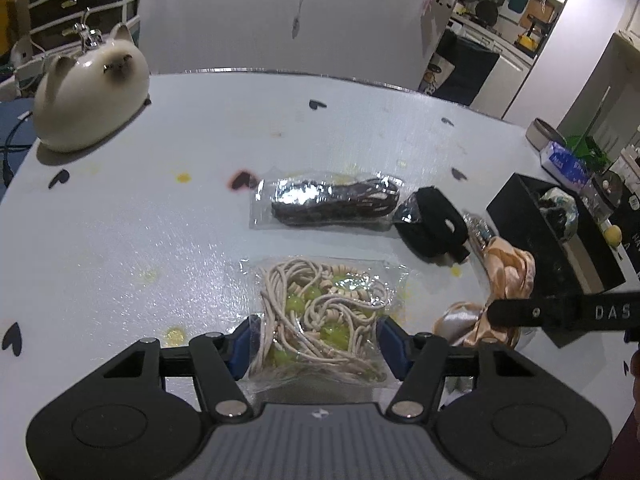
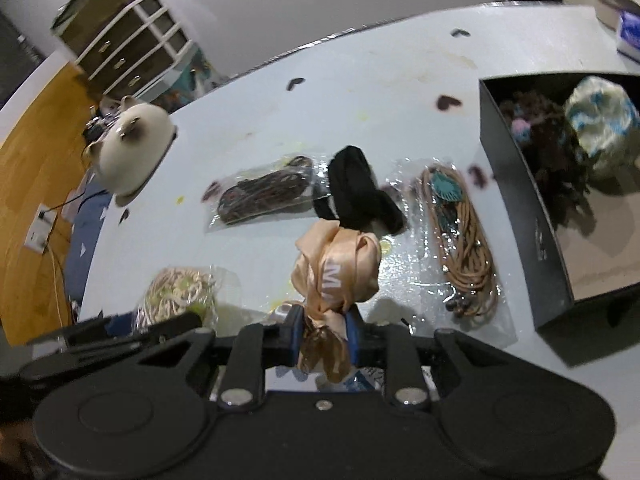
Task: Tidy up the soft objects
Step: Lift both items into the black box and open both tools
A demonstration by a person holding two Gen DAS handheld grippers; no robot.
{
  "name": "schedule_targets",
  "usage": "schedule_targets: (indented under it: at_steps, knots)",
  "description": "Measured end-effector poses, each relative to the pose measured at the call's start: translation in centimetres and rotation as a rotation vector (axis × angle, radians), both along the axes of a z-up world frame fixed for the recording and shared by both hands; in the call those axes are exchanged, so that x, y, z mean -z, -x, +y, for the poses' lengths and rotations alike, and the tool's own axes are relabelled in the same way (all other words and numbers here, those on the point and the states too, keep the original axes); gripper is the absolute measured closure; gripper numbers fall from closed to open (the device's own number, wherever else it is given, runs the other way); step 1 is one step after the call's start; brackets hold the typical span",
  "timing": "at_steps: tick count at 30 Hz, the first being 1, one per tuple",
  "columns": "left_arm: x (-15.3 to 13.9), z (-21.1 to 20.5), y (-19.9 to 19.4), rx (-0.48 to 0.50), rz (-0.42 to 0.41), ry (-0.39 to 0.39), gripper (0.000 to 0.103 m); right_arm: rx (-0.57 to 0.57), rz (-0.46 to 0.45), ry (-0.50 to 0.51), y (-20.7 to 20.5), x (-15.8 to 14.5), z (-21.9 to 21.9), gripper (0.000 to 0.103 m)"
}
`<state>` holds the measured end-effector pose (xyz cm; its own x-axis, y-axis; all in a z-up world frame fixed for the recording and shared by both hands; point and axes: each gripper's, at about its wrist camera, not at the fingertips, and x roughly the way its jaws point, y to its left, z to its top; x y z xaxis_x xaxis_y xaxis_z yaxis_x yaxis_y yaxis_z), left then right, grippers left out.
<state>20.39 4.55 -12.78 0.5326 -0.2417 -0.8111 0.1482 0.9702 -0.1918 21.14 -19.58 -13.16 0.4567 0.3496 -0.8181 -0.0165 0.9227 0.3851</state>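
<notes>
My left gripper point(image 1: 314, 346) is closed on a clear bag of beige cord with green beads point(image 1: 320, 312), its blue pads against both sides of the bag. My right gripper point(image 2: 322, 338) is shut on a peach satin scrunchie point(image 2: 340, 268) and holds it above the table; the scrunchie also shows in the left wrist view point(image 1: 508, 276). A black box point(image 2: 520, 208) at the right holds a blue-white scrunchie point(image 2: 604, 124) and dark soft items. A bag of dark cord point(image 1: 332, 200), a black hair band point(image 1: 434, 220) and a bag of brown cord point(image 2: 464, 240) lie on the table.
A ceramic cat figure point(image 1: 90, 92) stands at the table's far left. A round tin point(image 1: 544, 134) and a blue-white packet point(image 1: 564, 162) sit at the far right, beyond the box. The white table point(image 1: 160, 220) has heart stickers and yellow stains.
</notes>
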Motion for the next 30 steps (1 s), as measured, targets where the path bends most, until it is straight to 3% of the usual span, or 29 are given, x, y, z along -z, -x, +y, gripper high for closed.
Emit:
schedule_targets:
  at_steps: [13, 25, 30]
  knots:
    - [-4.6, -1.9, 2.0, -0.052, -0.116, 0.040, 0.040, -0.092, -0.127, 0.021, 1.8, -3.5, -1.3, 0.080]
    - [-7.2, -10.1, 2.1, -0.039, -0.167, 0.100, 0.040, -0.031, -0.193, 0.048, 2.3, -5.9, -10.7, 0.080]
    - [-7.4, -15.1, 1.3, 0.003, -0.155, 0.171, 0.040, 0.004, -0.217, 0.091, 2.2, -6.7, -15.8, 0.080]
